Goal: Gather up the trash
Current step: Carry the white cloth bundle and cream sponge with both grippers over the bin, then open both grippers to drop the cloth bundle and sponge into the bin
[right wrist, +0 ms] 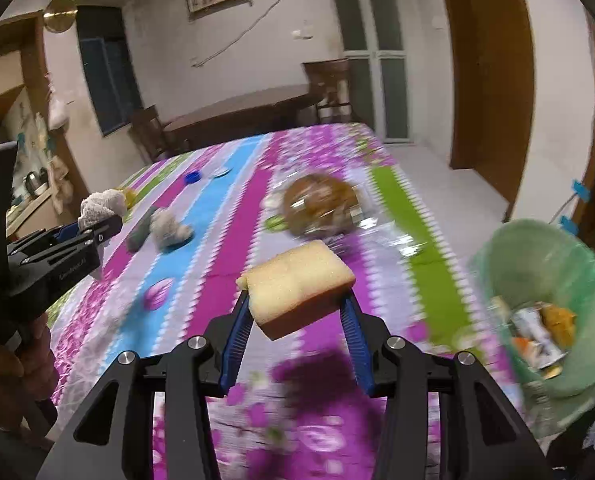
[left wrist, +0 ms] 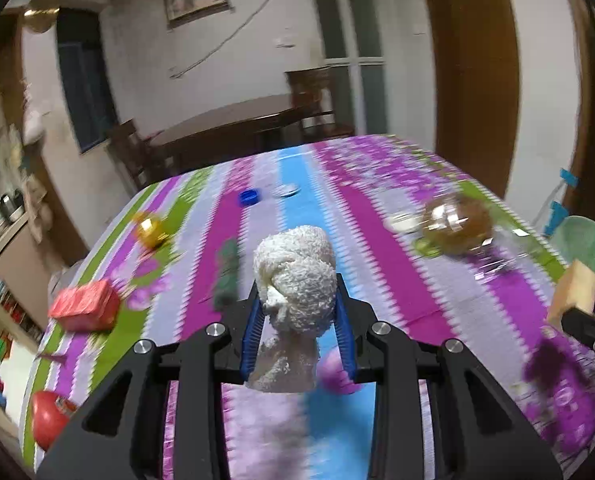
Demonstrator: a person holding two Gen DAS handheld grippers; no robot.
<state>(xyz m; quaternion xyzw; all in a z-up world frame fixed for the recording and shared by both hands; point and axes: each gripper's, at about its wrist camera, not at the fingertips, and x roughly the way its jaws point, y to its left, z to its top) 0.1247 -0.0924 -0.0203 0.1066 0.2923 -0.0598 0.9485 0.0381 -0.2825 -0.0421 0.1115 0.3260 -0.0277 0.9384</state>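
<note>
My left gripper (left wrist: 299,312) is shut on a white fluffy cloth wad (left wrist: 295,280) and holds it above the striped tablecloth (left wrist: 377,240). It also shows at the left of the right wrist view (right wrist: 97,224). My right gripper (right wrist: 297,304) is shut on a yellow sponge block (right wrist: 301,284), held above the table; the sponge shows at the right edge of the left wrist view (left wrist: 573,292). A green bin (right wrist: 509,264) with trash inside stands off the table's right edge.
On the table lie a clear plastic container with brown contents (right wrist: 321,204), a grey cloth lump (right wrist: 169,228), a dark green object (left wrist: 227,276), a blue cap (left wrist: 249,197), a gold ball (left wrist: 151,230), a red box (left wrist: 85,308), a red object (left wrist: 47,416) and a pink disc (right wrist: 157,294).
</note>
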